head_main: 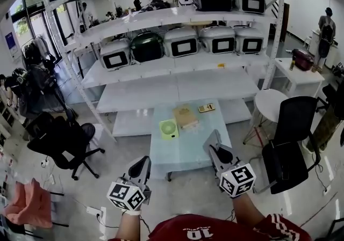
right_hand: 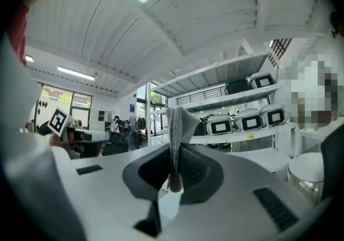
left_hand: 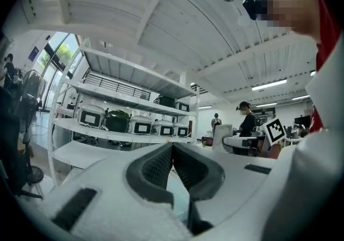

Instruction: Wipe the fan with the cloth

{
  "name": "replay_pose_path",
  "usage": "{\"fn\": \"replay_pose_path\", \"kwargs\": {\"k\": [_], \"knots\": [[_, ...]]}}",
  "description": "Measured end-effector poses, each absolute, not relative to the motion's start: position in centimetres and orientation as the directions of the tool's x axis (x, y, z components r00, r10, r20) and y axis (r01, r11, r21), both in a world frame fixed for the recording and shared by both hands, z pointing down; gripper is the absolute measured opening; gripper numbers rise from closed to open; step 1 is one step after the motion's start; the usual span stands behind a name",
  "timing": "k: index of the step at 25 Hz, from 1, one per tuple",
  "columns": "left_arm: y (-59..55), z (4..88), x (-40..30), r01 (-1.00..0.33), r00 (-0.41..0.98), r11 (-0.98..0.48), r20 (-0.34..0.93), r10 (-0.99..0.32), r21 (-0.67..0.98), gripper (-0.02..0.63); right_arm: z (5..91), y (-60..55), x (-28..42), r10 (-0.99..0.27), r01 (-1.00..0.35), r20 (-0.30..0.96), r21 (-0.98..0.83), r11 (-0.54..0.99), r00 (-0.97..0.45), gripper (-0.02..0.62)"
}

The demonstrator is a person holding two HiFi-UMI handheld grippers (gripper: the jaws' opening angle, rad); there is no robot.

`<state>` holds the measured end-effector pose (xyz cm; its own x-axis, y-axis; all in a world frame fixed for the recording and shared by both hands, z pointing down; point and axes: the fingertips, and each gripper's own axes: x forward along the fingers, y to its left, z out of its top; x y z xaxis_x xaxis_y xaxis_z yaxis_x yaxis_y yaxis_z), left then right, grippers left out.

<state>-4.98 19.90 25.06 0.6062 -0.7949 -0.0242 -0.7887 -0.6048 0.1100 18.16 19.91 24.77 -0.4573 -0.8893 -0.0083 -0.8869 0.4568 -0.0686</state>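
Pinching a grey cloth [right_hand: 178, 127], right tongs [right_hand: 175, 155] hang before the table [head_main: 185, 151] (left tongs [left_hand: 172, 153] pressed together, empty).

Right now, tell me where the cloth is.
The cloth is pinched in the right claw, poking up from it in the right gripper view; that claw hangs over the table's near right part, right of the fan.

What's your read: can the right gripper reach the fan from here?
Probably yes: the right gripper, jaws shut on the cloth, hangs near the table's front edge; nothing stands between it and the fan.
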Motion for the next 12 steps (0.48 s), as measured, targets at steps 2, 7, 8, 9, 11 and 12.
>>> {"fn": "replay_pose_path", "kwargs": {"k": [2,7,8,9,11,12], "knots": [[19.5,24.3,-6.0,-0.788,0.606,-0.606,-0.034,-0.794,0.103,0.003,24.0,19.7,16.5,-0.879,-0.875,-0.016,-0.081,0.477,-0.477,0.023],[18.5,23.3,-8.0,-0.787,0.608,-0.610,-0.051,-0.792,0.096,0.003,22.4,19.1,13.9,-0.875,-0.873,-0.014,-0.058,0.483,-0.483,0.023],[18.3,23.2,-8.4,-0.786,0.607,-0.610,-0.056,-0.792,0.100,0.003,22.2,19.0,13.5,-0.874,-0.872,-0.015,-0.065,0.486,-0.486,0.021],[18.2,23.1,-8.9,-0.787,0.605,-0.608,-0.062,-0.794,0.102,0.003,22.1,19.0,13.2,-0.873,-0.870,-0.015,-0.073,0.488,-0.488,0.021],[18.1,22.9,-9.8,-0.791,0.599,-0.603,-0.073,-0.798,0.108,0.003,22.1,19.0,12.6,-0.874,-0.872,-0.011,-0.075,0.484,-0.485,0.021],[18.0,22.9,-10.1,-0.790,0.598,-0.603,-0.077,-0.798,0.115,0.003,22.1,19.0,12.4,-0.877,-0.874,-0.010,-0.070,0.480,-0.481,0.020]]}}
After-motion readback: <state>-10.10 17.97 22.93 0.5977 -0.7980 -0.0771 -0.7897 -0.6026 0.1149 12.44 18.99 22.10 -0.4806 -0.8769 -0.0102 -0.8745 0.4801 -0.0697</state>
